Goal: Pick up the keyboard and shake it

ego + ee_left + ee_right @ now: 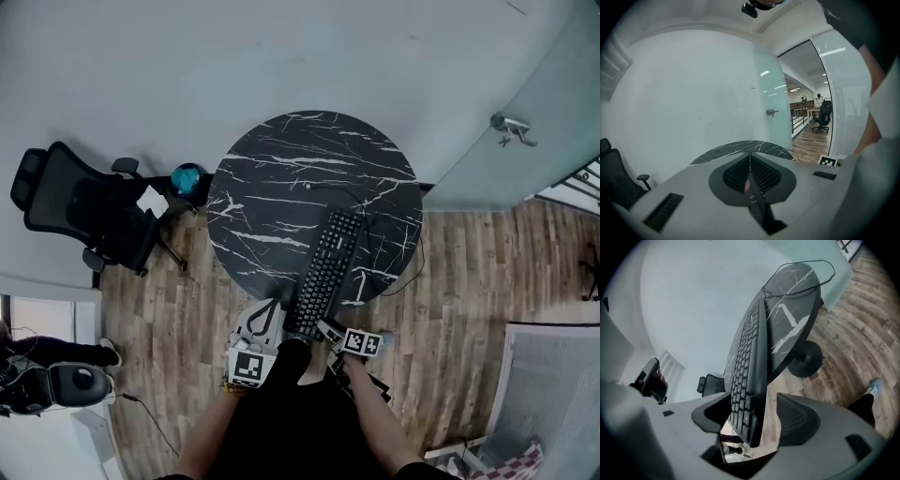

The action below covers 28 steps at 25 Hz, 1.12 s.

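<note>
Nearest, at bottom of head view: two forearms, a gripper in each hand.

Right gripper (pixel 753 419): jaws spread wide, clamped on nothing. Near short end of keyboard (pixel 749 376) poking in betw. the two pads. Keys side close by one pad, contact there not clear. Plain gap to the other pad on the back side, so no squeeze seen.

Left gripper (pixel 751 164): jaws shut tight, pads together, nothing betw. them. Just beside keyboard's near end, on its left in head view, by near rim of table (pixel 272 169). Pointing out across the tabletop twd wall.

Keyboard itself: black, long, slim, low flat keys in neat rows, matte plastic edge. Lying flat, keys up, on the tabletop. Set diagonally in head view, near end low and left, far end up and right. Near end jutting past table's near rim, wood floor (pixel 469 272) visible under it in right gripper view. Rest resting on right half of tabletop, far end short of centre.

Table: round, black w/ white marble-like veins, single pedestal on round foot. Thin dark cable (pixel 813 263) running from far end of keyboard and looping off far right rim.

Farther off: black office chair (pixel 84 206) left of table, small blue round thing (pixel 187 176) betw. chair and table. Pale wall behind. Glass door w/ metal handle (pixel 511 127) at far right.
</note>
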Motion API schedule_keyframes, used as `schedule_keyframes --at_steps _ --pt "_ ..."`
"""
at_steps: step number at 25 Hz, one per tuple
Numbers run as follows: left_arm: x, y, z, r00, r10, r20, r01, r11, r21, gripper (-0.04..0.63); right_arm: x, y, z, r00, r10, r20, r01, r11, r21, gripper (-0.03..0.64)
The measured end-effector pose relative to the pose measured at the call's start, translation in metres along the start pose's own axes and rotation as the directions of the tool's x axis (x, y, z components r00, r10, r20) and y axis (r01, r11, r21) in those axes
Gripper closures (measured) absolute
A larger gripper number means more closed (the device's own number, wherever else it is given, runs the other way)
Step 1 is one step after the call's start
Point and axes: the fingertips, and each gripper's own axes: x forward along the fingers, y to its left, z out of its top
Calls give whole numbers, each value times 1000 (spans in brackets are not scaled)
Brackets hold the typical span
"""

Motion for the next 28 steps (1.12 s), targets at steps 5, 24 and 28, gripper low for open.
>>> schedule_keyframes --at_steps 5,24,28 --pt "-8 5 -7 1000 8 -18 -8 1000 13 577 17 4 -5 998 62 23 -64 996 67 341" --pt "-13 18 -20 999 35 -26 -35 999 -7 577 35 33 -11 975 220 29 -222 963 154 469" --pt "-15 23 -20 999 43 -25 -43 999 -6 577 34 44 -10 957 286 55 -291 935 202 494"
